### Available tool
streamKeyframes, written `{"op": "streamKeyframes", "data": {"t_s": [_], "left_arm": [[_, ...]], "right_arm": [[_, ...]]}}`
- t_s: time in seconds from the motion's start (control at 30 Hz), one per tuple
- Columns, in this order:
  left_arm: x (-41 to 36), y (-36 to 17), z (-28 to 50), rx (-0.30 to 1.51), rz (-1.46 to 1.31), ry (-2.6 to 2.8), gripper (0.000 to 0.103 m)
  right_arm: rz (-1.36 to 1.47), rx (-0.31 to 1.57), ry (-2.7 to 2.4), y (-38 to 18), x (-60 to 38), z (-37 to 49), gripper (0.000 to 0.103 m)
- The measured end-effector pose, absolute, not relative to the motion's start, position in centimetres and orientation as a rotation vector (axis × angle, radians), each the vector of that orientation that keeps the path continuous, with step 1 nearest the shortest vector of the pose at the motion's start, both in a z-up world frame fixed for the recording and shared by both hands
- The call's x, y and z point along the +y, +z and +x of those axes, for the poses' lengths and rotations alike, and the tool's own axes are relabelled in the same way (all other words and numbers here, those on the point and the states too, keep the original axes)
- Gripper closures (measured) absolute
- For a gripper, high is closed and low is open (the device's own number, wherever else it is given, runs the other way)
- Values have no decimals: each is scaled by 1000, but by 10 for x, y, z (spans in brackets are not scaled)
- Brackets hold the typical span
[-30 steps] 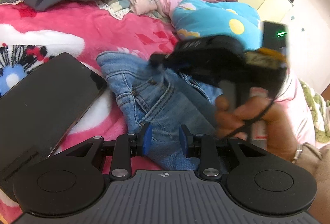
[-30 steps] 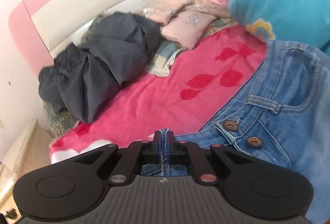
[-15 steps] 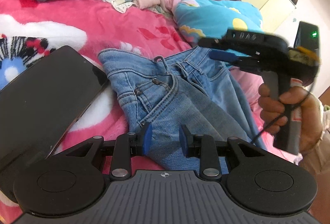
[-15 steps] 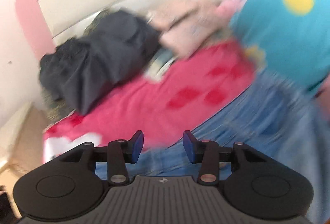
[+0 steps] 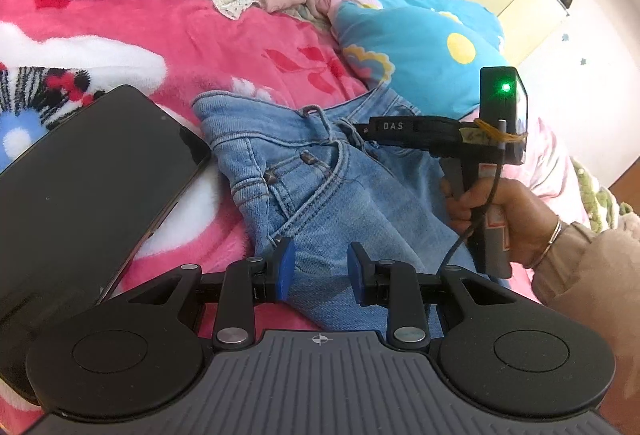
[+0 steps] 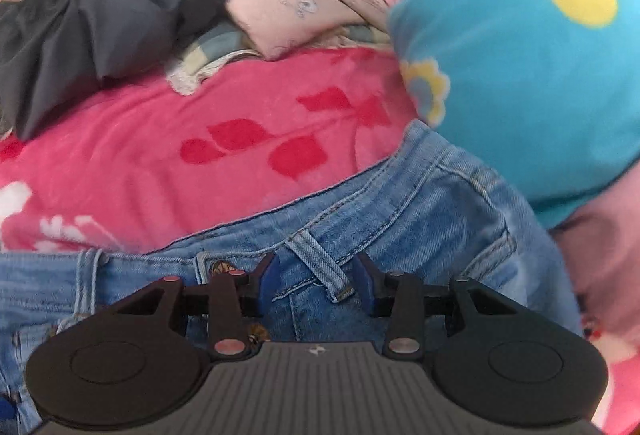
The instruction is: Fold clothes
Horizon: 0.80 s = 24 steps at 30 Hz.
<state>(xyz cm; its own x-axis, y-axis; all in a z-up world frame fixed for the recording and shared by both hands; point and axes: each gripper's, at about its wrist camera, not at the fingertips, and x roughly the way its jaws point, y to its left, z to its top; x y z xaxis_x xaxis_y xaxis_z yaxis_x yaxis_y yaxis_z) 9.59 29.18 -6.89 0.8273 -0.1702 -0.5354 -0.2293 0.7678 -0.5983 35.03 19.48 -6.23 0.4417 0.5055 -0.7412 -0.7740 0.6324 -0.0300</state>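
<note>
Closing right gripper (image 6: pixel 316 281) jaws over jeans (image 6: pixel 420 203) belt loop; casing reads "DAS"

Soft, even daylight with faint shadows, the fisheye bending the edges, the right wrist view smeared by motion, the left sharp

My left wrist camera looks down along its fingers from low over the bed, across the jeans (image 5: pixel 320 187) toward the headboard. My right wrist camera sits closer, right over the waistband. Both share the jeans, pink blanket (image 5: pixel 224 31) and blue pillow (image 6: pixel 520 75).
</note>
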Motion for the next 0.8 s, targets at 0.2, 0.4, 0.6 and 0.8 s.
{"op": "streamKeyframes", "data": {"t_s": [0.2, 0.4, 0.6, 0.8], "left_arm": [[293, -69, 93, 603, -703, 37, 75], [295, -69, 92, 601, -708, 39, 75], [296, -66, 88, 593, -702, 47, 75], [296, -67, 90, 594, -699, 50, 75]], "right_arm": [[-295, 706, 737, -57, 188, 352, 98], [-290, 652, 739, -51, 190, 348, 99], [-283, 609, 762, -42, 200, 350, 103], [-224, 586, 761, -37, 217, 365, 103]]}}
